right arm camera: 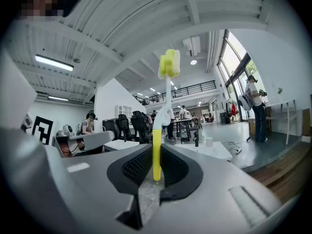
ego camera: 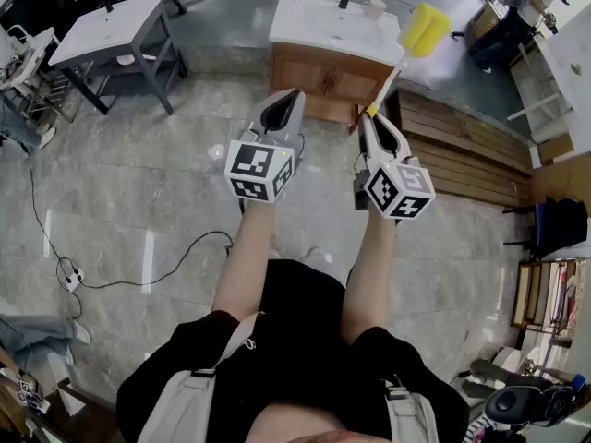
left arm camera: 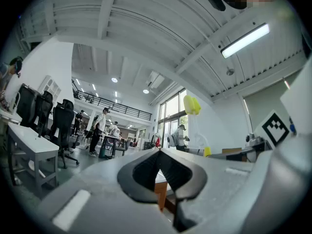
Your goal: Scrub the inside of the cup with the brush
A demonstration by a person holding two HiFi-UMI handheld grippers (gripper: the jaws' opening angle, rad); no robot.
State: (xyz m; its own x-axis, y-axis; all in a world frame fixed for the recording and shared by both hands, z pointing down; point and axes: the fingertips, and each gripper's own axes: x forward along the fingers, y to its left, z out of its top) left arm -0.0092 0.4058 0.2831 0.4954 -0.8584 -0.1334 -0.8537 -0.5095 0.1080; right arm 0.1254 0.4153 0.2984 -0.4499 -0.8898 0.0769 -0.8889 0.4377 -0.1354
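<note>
Just short of the sink cabinet (ego camera: 323,79), the left gripper (ego camera: 293,97) is clenched on nothing. Beside it, the right gripper (ego camera: 370,118) grasps the brush (right arm camera: 156,155) by its yellow handle, with the sponge head (ego camera: 423,29) over the cabinet's right end. The pink cup (ego camera: 374,8) stands on the cabinet top.
</note>
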